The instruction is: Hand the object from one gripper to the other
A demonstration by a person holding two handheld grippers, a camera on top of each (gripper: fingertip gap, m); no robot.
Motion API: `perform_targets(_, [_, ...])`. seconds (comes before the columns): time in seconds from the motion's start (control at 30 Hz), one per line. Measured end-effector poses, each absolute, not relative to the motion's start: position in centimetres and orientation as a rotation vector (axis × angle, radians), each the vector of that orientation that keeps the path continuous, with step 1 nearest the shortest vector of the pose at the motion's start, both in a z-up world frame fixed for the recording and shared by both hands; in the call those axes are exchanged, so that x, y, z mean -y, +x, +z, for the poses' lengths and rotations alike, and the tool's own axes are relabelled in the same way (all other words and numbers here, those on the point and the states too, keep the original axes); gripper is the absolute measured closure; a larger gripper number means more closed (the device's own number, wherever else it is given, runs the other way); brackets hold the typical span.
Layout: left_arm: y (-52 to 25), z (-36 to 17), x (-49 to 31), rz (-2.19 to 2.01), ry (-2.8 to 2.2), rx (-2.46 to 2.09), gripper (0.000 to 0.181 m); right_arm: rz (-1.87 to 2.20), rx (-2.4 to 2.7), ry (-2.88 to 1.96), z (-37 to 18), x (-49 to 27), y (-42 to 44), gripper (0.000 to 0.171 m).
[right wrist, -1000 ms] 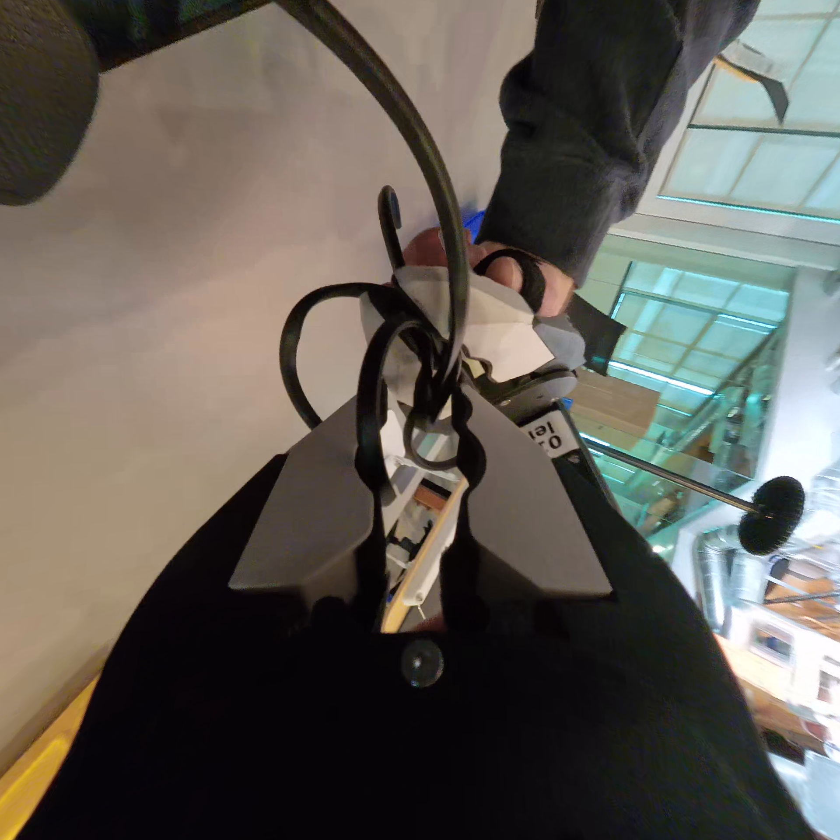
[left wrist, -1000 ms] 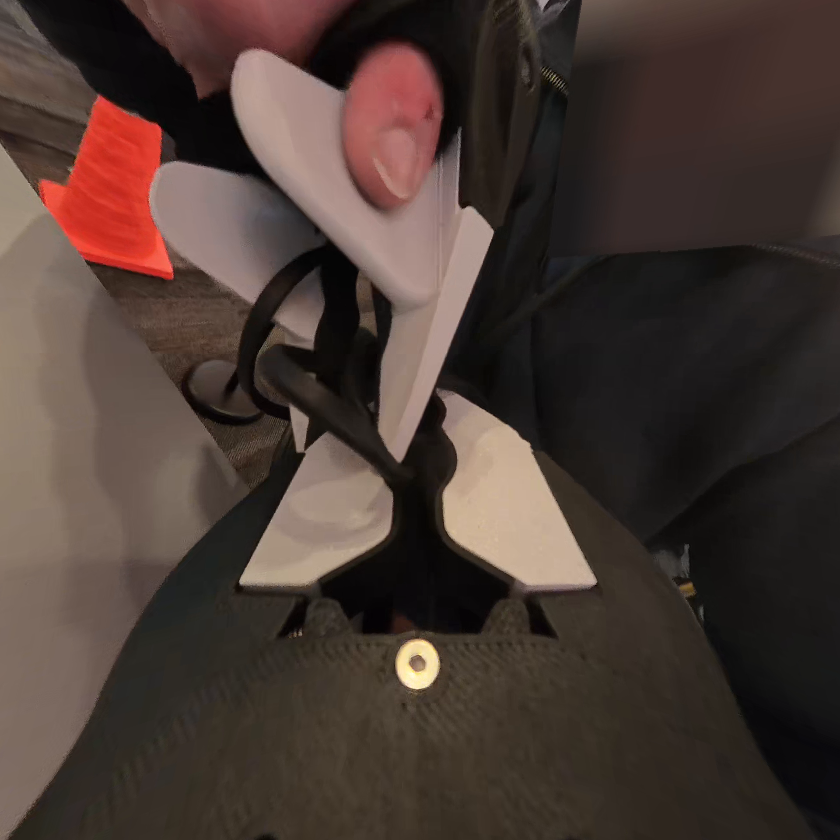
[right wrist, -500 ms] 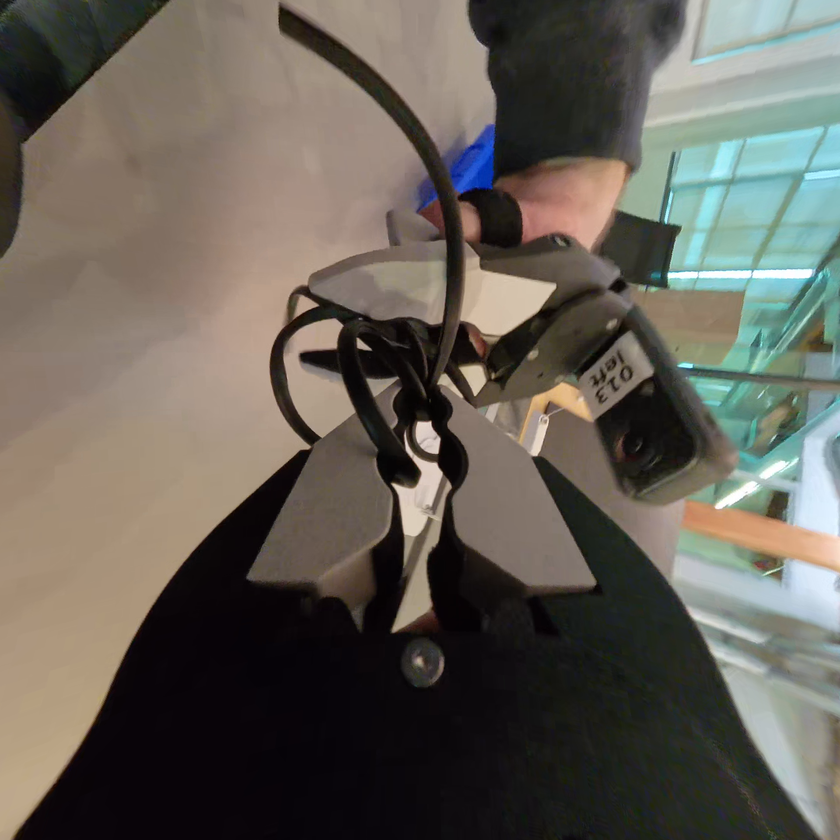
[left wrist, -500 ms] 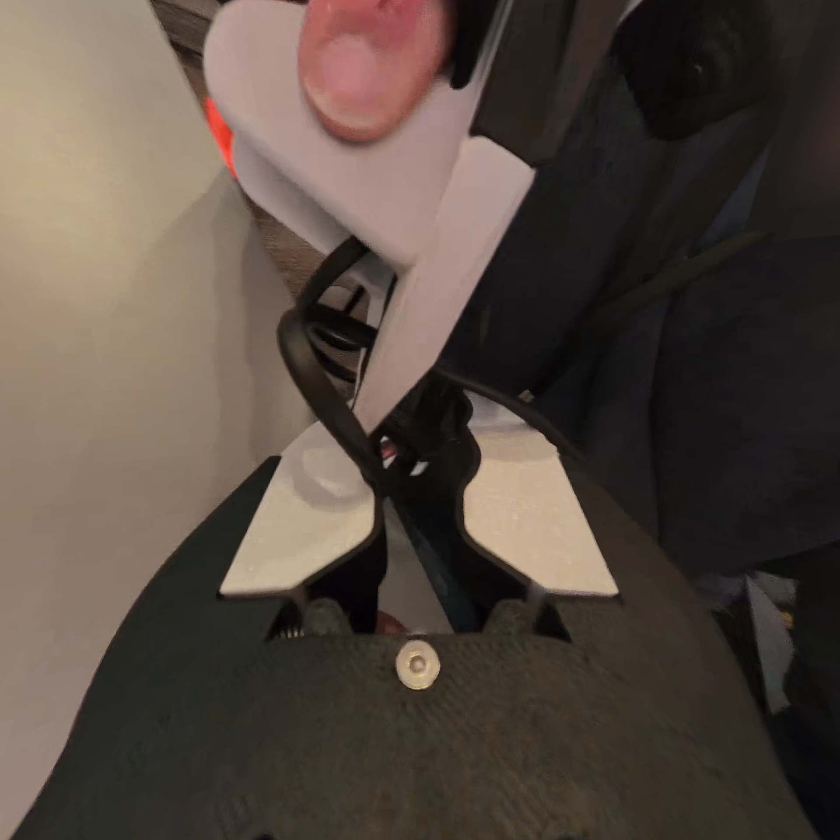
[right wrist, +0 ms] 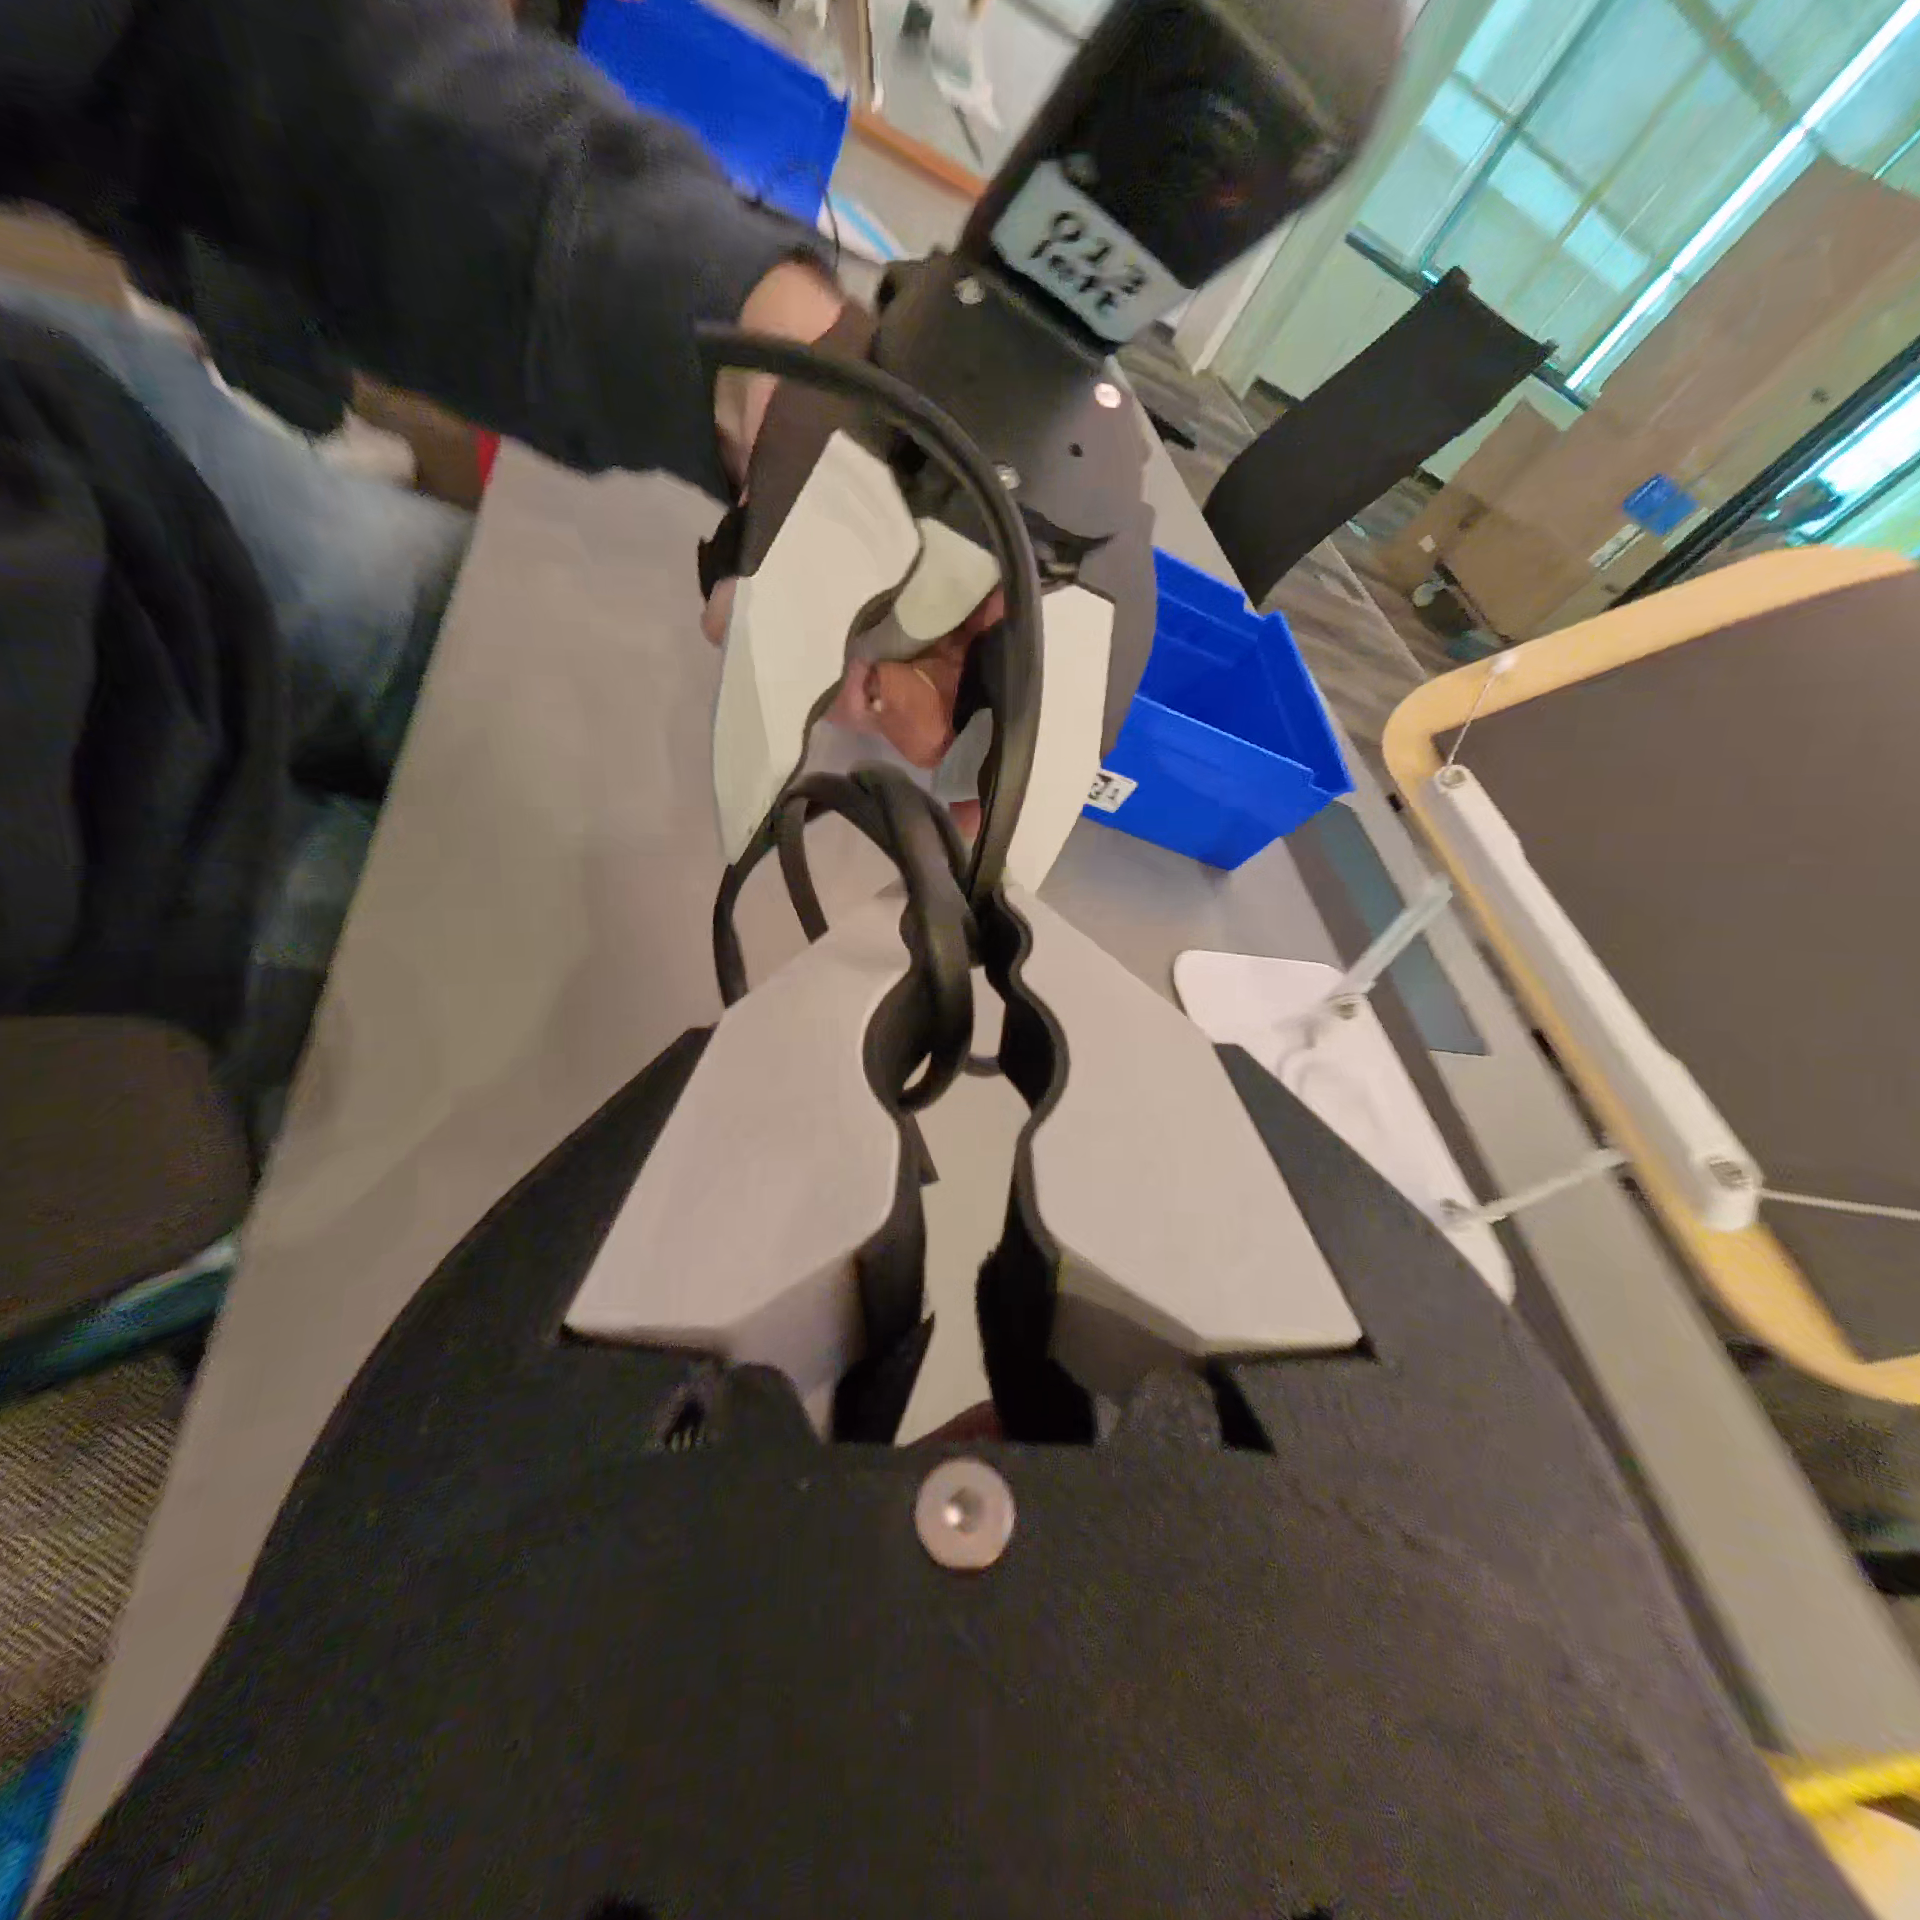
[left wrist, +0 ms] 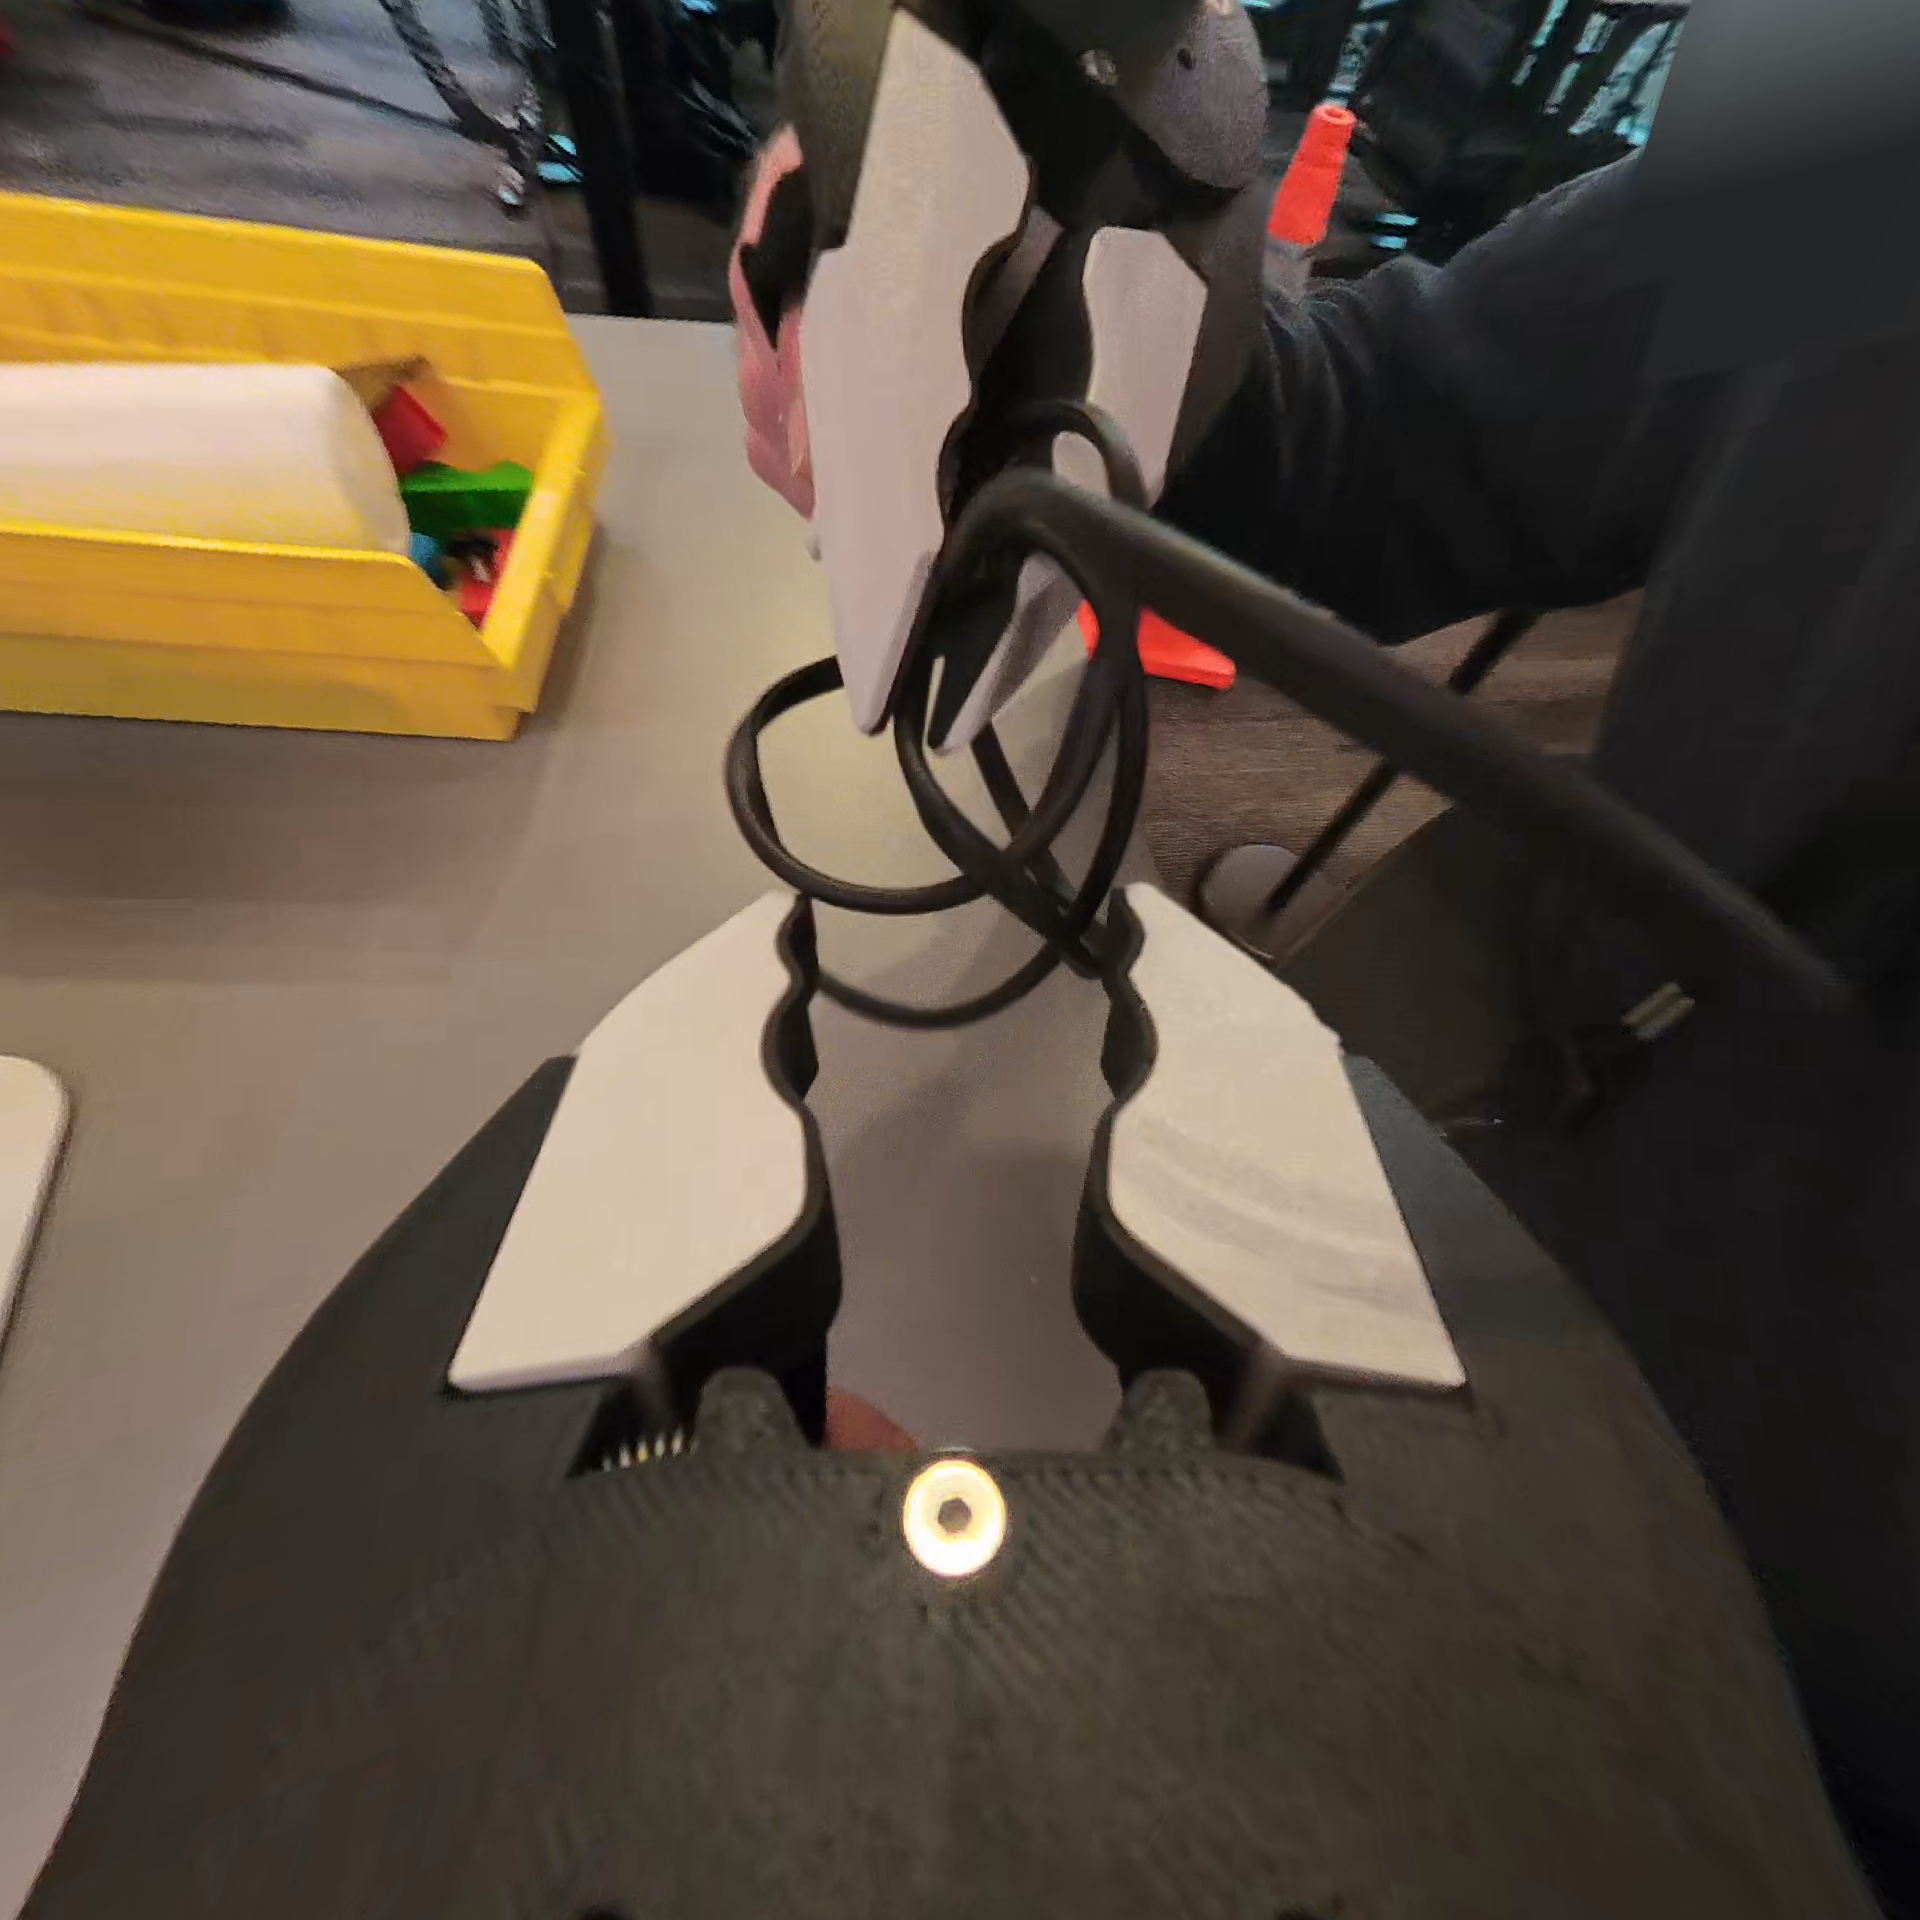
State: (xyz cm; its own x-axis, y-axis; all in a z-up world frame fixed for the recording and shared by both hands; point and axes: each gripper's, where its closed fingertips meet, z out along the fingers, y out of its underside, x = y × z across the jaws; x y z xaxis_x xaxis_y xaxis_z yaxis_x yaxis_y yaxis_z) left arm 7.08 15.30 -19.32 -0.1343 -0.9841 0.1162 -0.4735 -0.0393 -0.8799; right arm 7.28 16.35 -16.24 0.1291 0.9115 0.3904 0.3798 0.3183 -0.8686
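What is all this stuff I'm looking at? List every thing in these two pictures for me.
cable: one, black, looped, hanging between the two grippers
yellow bin: one, on the grey table, left wrist view's left
small blocks: several, red, green and blue, inside the yellow bin
white roll: one, lying in the yellow bin
blue bin: one, on the table beyond the grippers
orange cones: two, on the floor past the table
table: one, grey
wood-framed dark panel: one, right wrist view's right
right gripper: white fingers closed on the cable
left gripper: white fingers apart, cable loop between the tips
dark sleeves: one on each arm
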Motion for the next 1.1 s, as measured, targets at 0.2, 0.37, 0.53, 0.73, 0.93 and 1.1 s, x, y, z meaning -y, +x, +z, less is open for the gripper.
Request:
perform_targets(0.2, [6.1,-18.2,-16.7,-0.831,-1.396,-1.524,0.124,0.876,1.322,-1.39,-16.7,-16.8,6.9,0.168])
perform_targets(0.37, [4.6,-16.5,-17.8,-0.568,-1.316,-1.365,0.114,0.987,1.236,-1.51,-17.4,-17.9,6.8,0.169])
perform_targets(0.53, [2.6,-12.8,-17.2,-0.135,-1.152,-1.252,0.102,1.004,1.183,-1.655,-19.5,-19.4,6.8,0.169])
perform_targets(0.73, [7.0,-13.6,-15.5,0.155,-1.11,-1.524,0.091,0.955,1.237,-1.754,-21.8,-19.3,5.1,0.169])
perform_targets(0.93, [6.1,-20.8,-19.6,0.241,-1.465,-1.797,0.102,0.876,1.311,-1.707,-20.9,-18.2,4.0,0.169])
perform_targets(1.1, [5.6,-21.8,-20.1,0.209,-1.512,-1.769,0.151,0.813,1.344,-1.706,-20.7,-18.2,4.4,0.169])
